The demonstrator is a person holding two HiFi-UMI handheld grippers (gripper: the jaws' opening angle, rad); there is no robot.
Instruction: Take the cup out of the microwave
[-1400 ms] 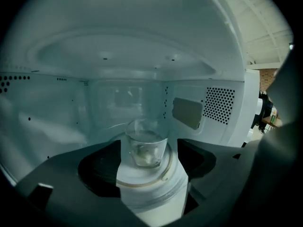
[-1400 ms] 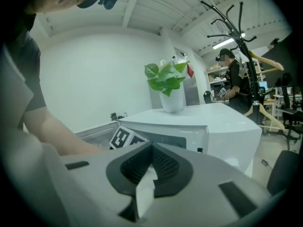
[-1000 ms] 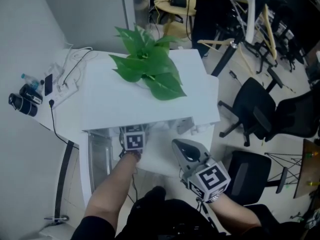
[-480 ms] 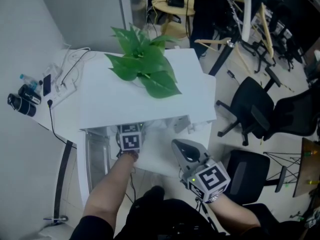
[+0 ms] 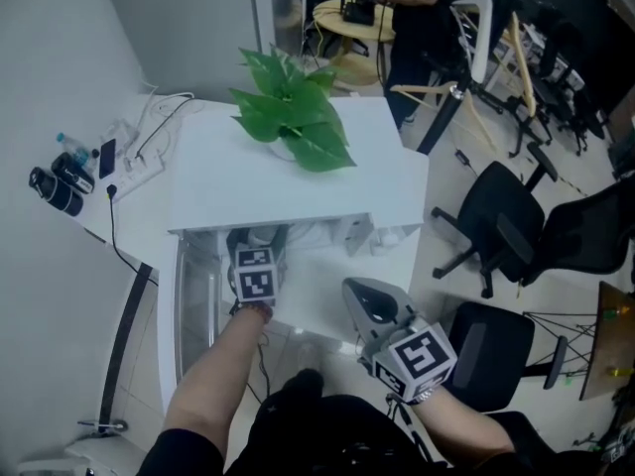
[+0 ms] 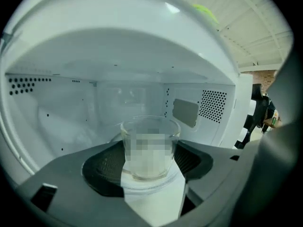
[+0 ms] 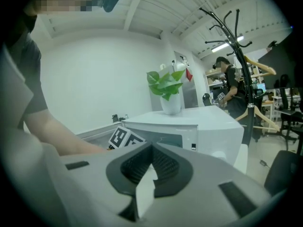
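A white microwave (image 5: 298, 181) stands with its door (image 5: 194, 310) swung open to the left. Inside its white chamber is a clear glass cup (image 6: 150, 131), upright. My left gripper (image 6: 149, 161) reaches into the chamber, and its dark ribbed pads (image 6: 102, 167) sit against both sides of the cup. From above only its marker cube (image 5: 254, 274) shows at the opening; the microwave's top hides the jaws. My right gripper (image 5: 365, 300) hangs in front of the microwave at the right, jaws together and empty, also seen as the right gripper (image 7: 150, 161).
A leafy plant (image 5: 293, 122) in a white pot stands on the microwave. Cables and a power strip (image 5: 139, 162) and dark bottles (image 5: 60, 181) lie at the left. Black office chairs (image 5: 506, 216) and a coat rack (image 7: 232, 41) stand at the right, with a person (image 5: 417, 18) behind.
The left gripper's marker cube has drawn slightly back toward me at the microwave opening. The right gripper has barely shifted.
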